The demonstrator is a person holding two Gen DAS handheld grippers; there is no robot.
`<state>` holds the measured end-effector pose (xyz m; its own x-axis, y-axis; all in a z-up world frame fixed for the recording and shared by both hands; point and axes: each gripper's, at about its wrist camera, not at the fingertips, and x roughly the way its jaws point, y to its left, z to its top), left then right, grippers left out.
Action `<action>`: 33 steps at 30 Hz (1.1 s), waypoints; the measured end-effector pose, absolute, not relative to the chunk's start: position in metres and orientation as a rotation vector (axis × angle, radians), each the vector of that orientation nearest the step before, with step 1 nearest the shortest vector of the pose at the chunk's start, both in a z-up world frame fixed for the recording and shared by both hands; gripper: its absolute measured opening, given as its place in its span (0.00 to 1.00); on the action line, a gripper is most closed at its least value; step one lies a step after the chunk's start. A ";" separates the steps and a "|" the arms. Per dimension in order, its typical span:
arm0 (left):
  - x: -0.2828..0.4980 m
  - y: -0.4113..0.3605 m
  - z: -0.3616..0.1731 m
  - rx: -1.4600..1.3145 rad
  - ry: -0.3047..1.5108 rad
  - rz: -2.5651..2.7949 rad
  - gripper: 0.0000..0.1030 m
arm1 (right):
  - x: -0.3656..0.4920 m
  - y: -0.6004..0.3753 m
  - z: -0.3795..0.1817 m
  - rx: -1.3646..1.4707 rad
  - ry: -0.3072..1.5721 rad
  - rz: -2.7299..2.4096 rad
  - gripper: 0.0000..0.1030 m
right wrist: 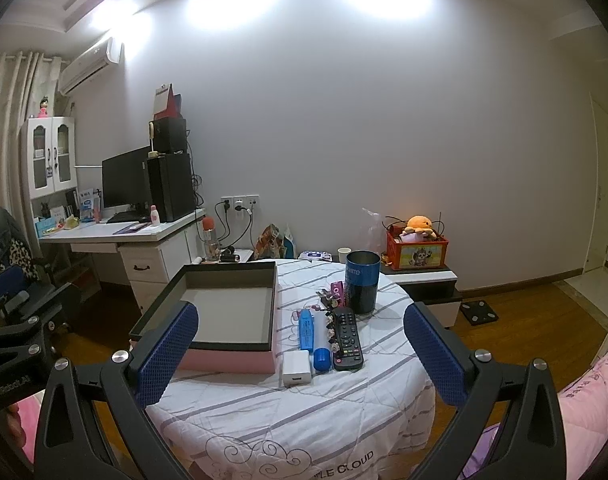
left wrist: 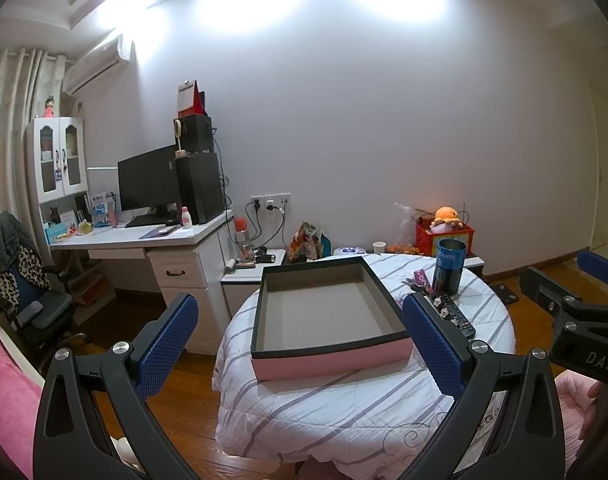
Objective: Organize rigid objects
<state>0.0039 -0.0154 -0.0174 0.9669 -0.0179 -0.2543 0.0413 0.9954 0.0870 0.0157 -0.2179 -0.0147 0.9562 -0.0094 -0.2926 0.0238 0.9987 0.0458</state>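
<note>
In the left wrist view, the left gripper's right finger [left wrist: 433, 344] hid the near end of the black remote [left wrist: 457, 314] by the table's right edge, and the pink-sided box [left wrist: 327, 360] blocked the things beside it. The right gripper [left wrist: 575, 312] was cut off by the picture's right edge, so its spread could not be told. In the right wrist view, the right gripper's left finger [right wrist: 166, 354] covered the box's near left corner. Print on the blue marker [right wrist: 305, 330] was too small to read, and the small trinkets [right wrist: 329, 322] beside it were too blurred to identify.
</note>
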 end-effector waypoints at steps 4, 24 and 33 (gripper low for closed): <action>0.004 -0.016 -0.020 0.094 0.259 -0.031 1.00 | 0.015 -0.218 -0.016 0.049 0.302 -0.016 1.00; 0.032 -0.019 -0.027 0.085 0.322 -0.023 1.00 | 0.038 -0.226 -0.026 0.062 0.356 -0.004 1.00; 0.055 -0.014 -0.027 0.082 0.375 -0.007 1.00 | 0.055 -0.234 -0.027 0.062 0.396 -0.011 1.00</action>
<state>0.0551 -0.0140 -0.0274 0.9304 0.0082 -0.3665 0.0224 0.9966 0.0791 0.0552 -0.2340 -0.0272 0.9225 0.0014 -0.3861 0.0230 0.9980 0.0586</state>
